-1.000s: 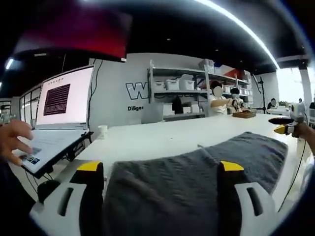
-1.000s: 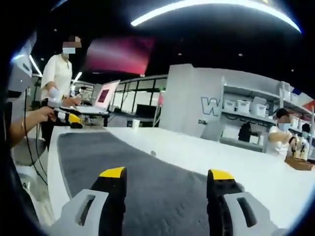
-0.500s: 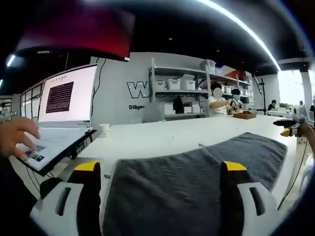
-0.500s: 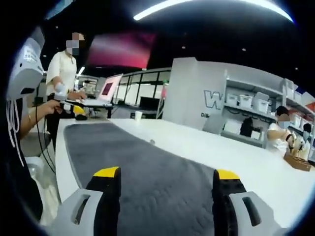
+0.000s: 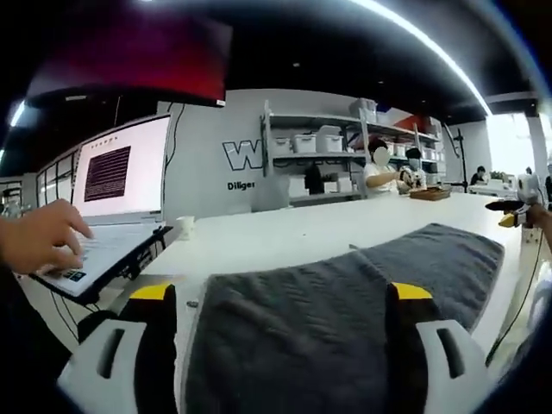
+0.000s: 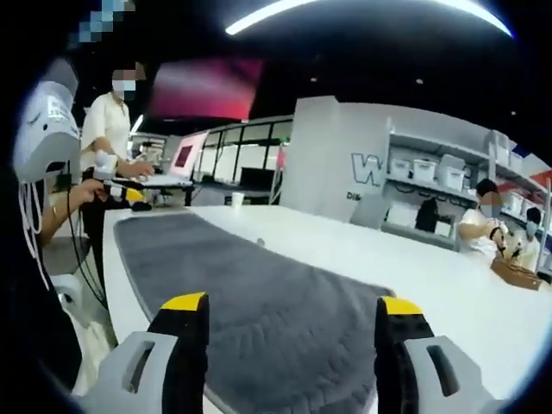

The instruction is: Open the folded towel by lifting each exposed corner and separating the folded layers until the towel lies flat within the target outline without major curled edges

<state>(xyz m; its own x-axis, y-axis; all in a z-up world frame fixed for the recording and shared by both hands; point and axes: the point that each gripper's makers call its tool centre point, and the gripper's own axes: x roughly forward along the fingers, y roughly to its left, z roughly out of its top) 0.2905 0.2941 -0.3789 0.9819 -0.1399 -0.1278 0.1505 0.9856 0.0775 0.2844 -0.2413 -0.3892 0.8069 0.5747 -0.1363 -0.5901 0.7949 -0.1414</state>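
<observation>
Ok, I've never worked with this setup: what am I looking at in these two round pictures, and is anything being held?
There is no robot arm here. A person holds a two-jaw gripper in each hand, and a fisheye camera rides on each one, looking forward along its jaws. The yellow-tipped prongs at the bottom of each picture are those jaws.

In the left gripper view, the left gripper stands open over one end of a grey towel spread on a white table. In the right gripper view, the right gripper stands open over the other end. Neither grips anything; whether the jaws touch the cloth I cannot tell.

At the table's far side a person's hand rests on an open laptop. A small white cup stands nearby, with shelves behind.
</observation>
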